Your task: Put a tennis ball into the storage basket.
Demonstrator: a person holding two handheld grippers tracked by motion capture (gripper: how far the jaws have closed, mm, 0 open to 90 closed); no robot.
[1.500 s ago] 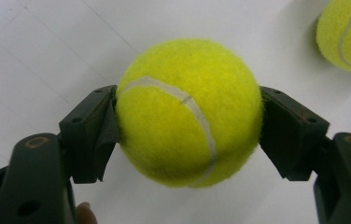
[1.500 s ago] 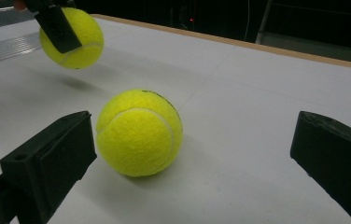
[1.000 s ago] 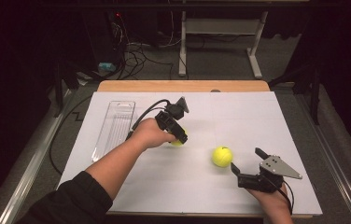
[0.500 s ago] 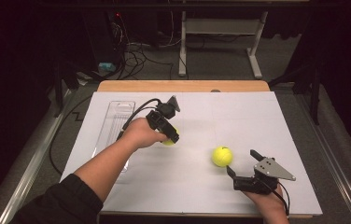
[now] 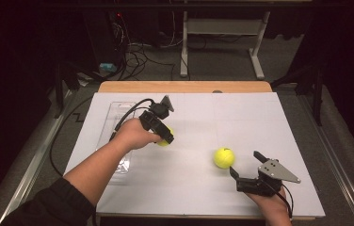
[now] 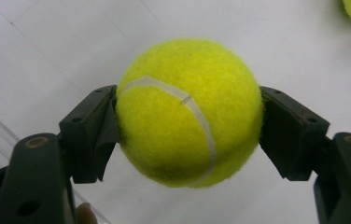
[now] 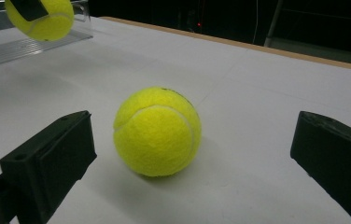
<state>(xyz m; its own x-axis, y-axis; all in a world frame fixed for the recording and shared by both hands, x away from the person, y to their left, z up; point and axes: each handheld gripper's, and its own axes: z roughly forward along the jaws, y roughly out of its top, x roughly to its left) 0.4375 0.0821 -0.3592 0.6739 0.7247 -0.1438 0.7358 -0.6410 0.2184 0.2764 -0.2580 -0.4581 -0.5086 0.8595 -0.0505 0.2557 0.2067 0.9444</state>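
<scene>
Left gripper (image 5: 164,136): both jaws are clamped on a yellow tennis ball (image 6: 190,112), one pad pressed against each side, with the white seam curving across the face of the ball. In the high view this held ball (image 5: 165,140) sits under the person's left hand (image 5: 135,134), over the white table surface (image 5: 203,188) and just beside the clear plastic tray (image 5: 118,113) that lies along the left part of the table. In the right gripper view the same ball appears lifted clear of the surface, in front of the tray. Right gripper (image 5: 245,165): jaws spread wide, nothing between the pads, held low near the front right edge of the table. A 2nd tennis ball (image 5: 224,157) rests on the white surface just ahead of those open jaws, not touched by either; in the right gripper view it (image 7: 157,131) lies between and beyond the 2 black jaws. The 2 balls are well apart.
</scene>
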